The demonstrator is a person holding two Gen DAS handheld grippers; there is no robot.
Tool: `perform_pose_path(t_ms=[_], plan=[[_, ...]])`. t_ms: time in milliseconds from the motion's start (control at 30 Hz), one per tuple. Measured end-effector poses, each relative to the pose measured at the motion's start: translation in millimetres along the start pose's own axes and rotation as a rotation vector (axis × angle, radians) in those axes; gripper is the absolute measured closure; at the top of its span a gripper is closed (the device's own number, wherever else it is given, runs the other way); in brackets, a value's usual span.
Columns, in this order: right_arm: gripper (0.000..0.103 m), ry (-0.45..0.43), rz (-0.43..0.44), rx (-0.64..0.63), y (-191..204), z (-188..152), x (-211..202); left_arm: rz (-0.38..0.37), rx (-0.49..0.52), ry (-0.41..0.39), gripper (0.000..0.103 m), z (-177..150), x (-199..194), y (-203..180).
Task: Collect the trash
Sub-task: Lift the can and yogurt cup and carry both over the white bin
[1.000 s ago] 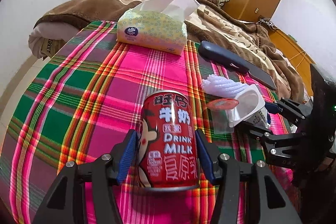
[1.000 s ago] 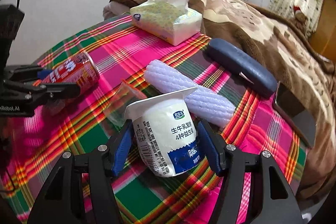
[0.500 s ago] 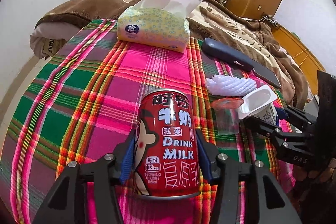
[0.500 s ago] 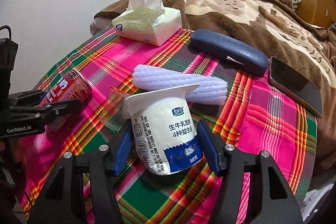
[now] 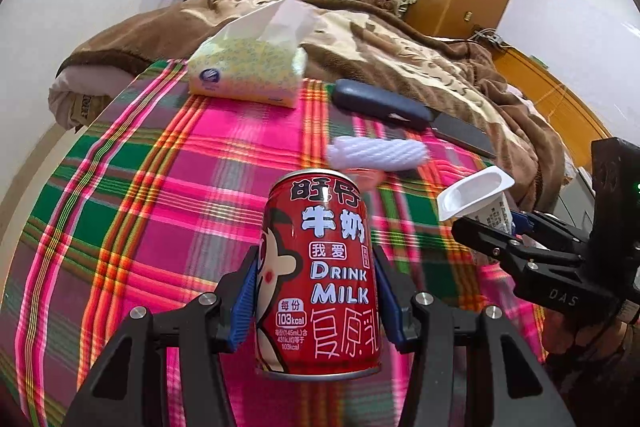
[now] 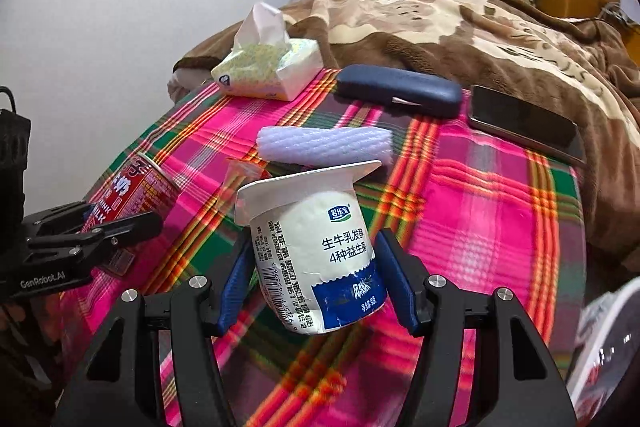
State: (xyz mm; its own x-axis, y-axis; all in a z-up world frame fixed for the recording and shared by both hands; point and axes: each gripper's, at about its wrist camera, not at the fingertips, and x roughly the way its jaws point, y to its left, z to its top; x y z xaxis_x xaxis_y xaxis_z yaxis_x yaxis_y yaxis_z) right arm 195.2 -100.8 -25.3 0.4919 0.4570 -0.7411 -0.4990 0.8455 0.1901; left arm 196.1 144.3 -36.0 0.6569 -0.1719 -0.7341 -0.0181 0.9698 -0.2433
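Left gripper (image 5: pixel 316 297) jaws pinch the milk can (image 5: pixel 320 277), right gripper (image 6: pixel 316 281) jaws pinch the yogurt cup (image 6: pixel 316 251), both off the table (image 6: pixel 500 211); foam sleeve (image 6: pixel 324 145) and clear cup (image 6: pixel 240 173) beside the can remain, no bin visible.

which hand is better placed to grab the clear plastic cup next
Neither yet: both are full. Left claw holds the red milk can, right claw the white yogurt cup. Once emptied, probably the right: the clear plastic cup lies just beyond its load.
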Motion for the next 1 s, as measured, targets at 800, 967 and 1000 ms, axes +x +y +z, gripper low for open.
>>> perform_pose_path(t_ms=[800,967,1000], plan=[[0.041,-0.147,-0.149,0.181,-67,-54,-113,-0.123,0.225,-0.042,0.051,-31,-45,-146],[0.041,-0.159,-0.205,0.236,-92,-70,-133,-0.156,0.286,-0.047,0.051,-38,-44,-187],[0.041,-0.157,-0.215,0.245,-97,-74,-136,-0.168,0.297,-0.046,0.051,-40,-44,-195]])
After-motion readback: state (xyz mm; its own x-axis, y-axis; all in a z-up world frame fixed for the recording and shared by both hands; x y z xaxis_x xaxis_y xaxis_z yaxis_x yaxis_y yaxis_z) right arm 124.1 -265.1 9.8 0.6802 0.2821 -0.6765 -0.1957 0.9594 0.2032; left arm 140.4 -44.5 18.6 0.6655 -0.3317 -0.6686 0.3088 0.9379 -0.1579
